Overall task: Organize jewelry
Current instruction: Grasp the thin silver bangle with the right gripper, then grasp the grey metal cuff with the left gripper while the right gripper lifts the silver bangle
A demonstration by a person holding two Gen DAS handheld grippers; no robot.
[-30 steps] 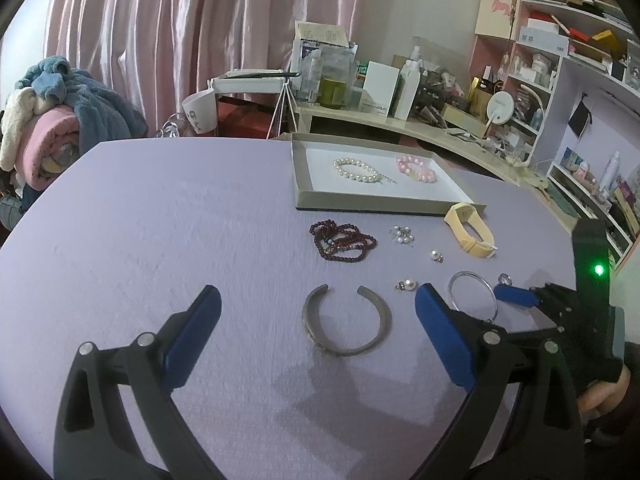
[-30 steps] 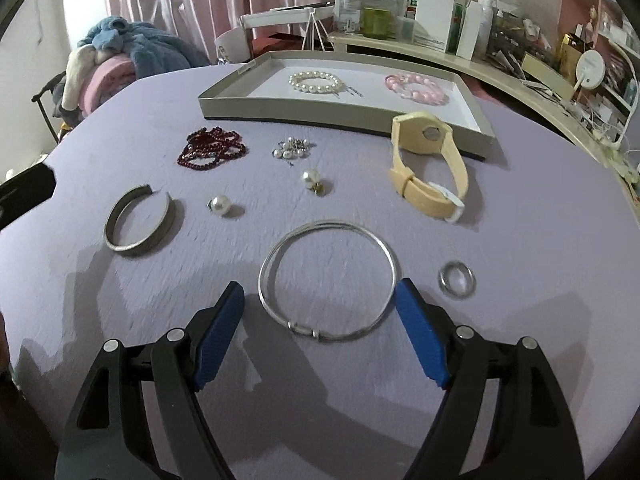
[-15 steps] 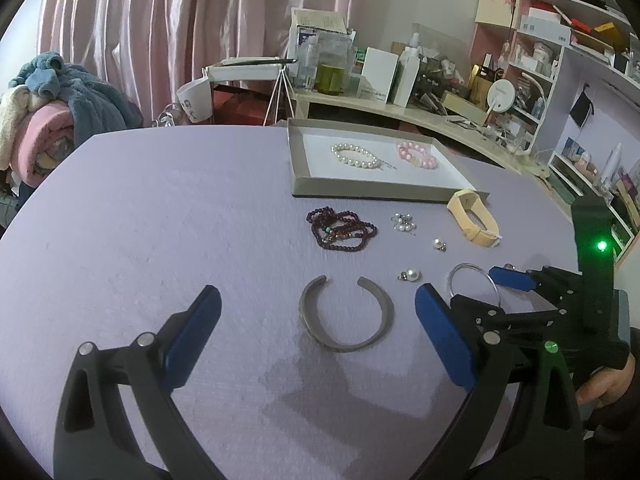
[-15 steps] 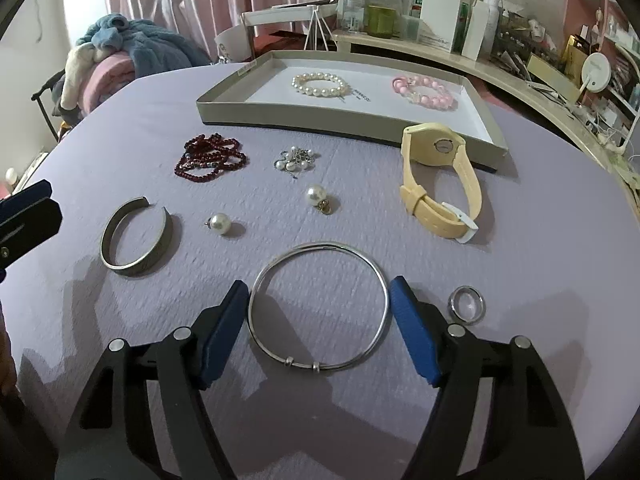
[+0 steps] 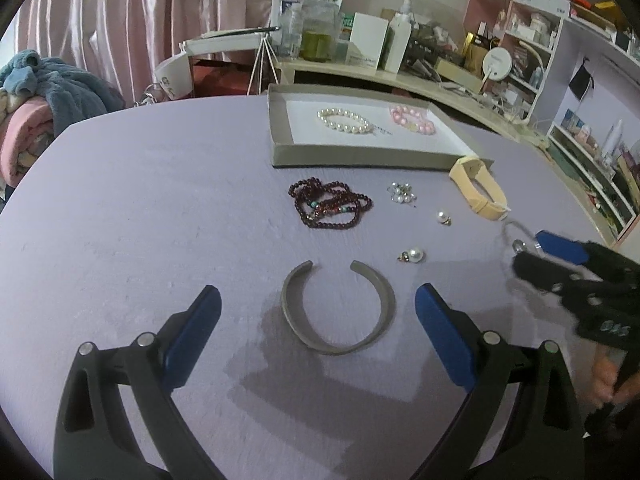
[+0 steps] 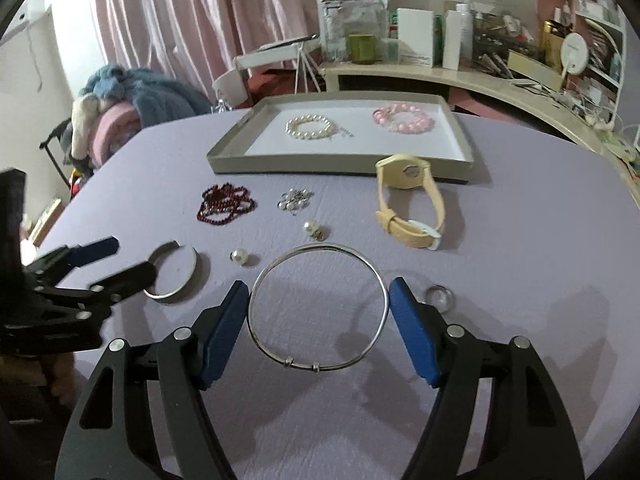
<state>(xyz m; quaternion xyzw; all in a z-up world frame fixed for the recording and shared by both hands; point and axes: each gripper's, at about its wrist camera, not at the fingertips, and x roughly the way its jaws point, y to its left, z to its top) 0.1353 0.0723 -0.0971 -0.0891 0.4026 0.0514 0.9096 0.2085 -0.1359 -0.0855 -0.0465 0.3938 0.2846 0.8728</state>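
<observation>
A grey open cuff (image 5: 336,348) lies flat on the purple table. My left gripper (image 5: 318,292) is open, with one finger on each side of the cuff and neither pad touching it. My right gripper (image 6: 317,285) is shut on the thin silver bangle (image 6: 320,246), a pad pressing on each side, and the bangle hangs just above the table over its own shadow. In the left wrist view the right gripper (image 5: 544,258) is blurred at the right edge. The grey tray (image 5: 360,160) holds a pearl bracelet (image 5: 346,122) and a pink bead bracelet (image 5: 412,120).
Between the tray and the grippers lie dark red beads (image 5: 330,208), a small pearl cluster (image 5: 402,193), two pearl earrings (image 5: 416,255), a yellow watch (image 5: 478,188) and a silver ring (image 6: 438,298). A cluttered desk and shelves stand behind the table.
The right gripper's pads closed onto the silver bangle and lifted it off the table. The left gripper moved forward and down until the cuff lay between its fingers.
</observation>
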